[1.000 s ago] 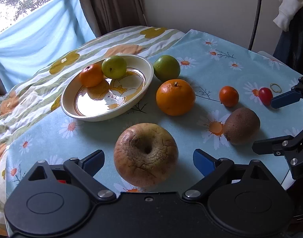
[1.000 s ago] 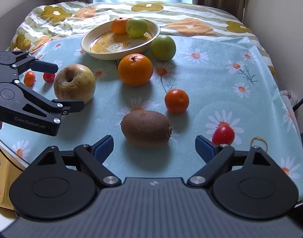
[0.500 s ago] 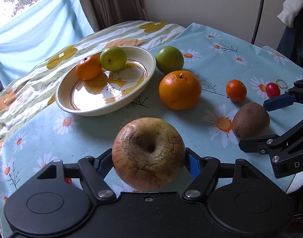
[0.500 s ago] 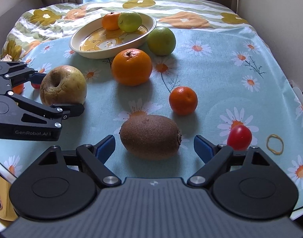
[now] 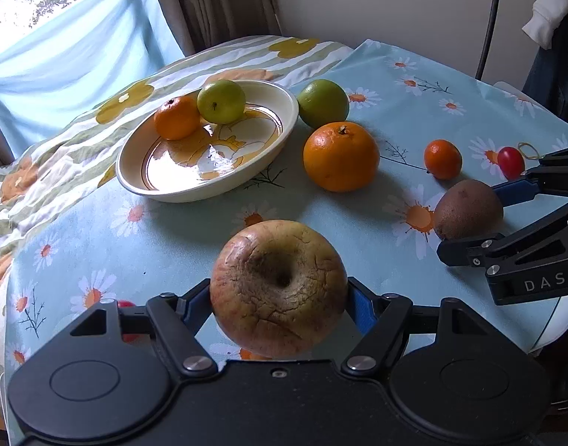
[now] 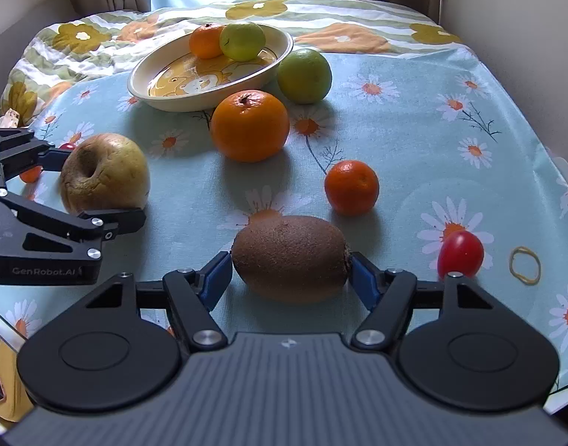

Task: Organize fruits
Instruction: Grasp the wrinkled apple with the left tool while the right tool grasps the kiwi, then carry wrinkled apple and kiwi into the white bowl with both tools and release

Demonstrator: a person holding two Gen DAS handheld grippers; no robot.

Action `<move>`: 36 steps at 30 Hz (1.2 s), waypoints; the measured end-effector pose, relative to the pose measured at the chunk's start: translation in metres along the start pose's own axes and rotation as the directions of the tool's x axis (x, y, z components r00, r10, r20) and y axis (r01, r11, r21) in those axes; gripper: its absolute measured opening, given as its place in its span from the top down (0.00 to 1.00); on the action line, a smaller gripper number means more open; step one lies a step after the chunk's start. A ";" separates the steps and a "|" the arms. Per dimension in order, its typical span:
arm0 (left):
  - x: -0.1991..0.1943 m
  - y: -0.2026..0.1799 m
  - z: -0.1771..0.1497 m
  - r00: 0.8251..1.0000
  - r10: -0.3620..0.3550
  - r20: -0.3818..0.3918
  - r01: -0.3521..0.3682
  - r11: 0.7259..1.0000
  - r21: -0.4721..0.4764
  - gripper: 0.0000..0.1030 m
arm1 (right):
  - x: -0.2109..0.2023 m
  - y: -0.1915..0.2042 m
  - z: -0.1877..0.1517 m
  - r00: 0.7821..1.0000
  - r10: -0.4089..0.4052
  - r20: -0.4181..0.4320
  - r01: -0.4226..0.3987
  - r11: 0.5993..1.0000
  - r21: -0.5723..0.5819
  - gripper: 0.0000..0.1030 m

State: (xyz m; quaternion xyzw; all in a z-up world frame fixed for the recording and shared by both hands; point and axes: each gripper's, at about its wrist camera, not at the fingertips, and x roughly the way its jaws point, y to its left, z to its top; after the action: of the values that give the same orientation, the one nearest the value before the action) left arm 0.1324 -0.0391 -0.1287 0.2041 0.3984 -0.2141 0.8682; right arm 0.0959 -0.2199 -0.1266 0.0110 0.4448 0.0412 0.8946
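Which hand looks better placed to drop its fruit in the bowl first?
Left, probably. The left gripper is shut on the apple, nearer the bowl; the right gripper is only closing on the kiwi.

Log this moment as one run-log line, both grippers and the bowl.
left gripper: shut on apple | right gripper: closing on kiwi | bowl: mandarin, green fruit
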 end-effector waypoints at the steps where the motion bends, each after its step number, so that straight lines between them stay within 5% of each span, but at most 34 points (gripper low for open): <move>1: -0.001 0.000 -0.001 1.000 0.002 0.000 -0.002 1.000 -0.005 0.25 | 0.000 0.000 0.000 1.000 0.000 0.002 0.000 1.000 0.001 0.21; 21: -0.038 0.000 -0.005 0.998 0.060 0.022 -0.055 0.981 -0.186 0.25 | -0.023 -0.008 0.018 0.997 0.057 0.049 -0.056 0.998 -0.011 0.26; 36: -0.112 0.013 0.041 0.972 0.213 0.102 -0.168 0.928 -0.334 0.25 | -0.089 -0.010 0.092 0.983 0.139 0.120 -0.125 0.985 -0.123 0.26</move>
State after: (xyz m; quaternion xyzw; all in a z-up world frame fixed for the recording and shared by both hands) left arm 0.0975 -0.0263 -0.0147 0.0820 0.3463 -0.0740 0.9316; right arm 0.1166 -0.2359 -0.0004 -0.0084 0.3818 0.1252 0.9157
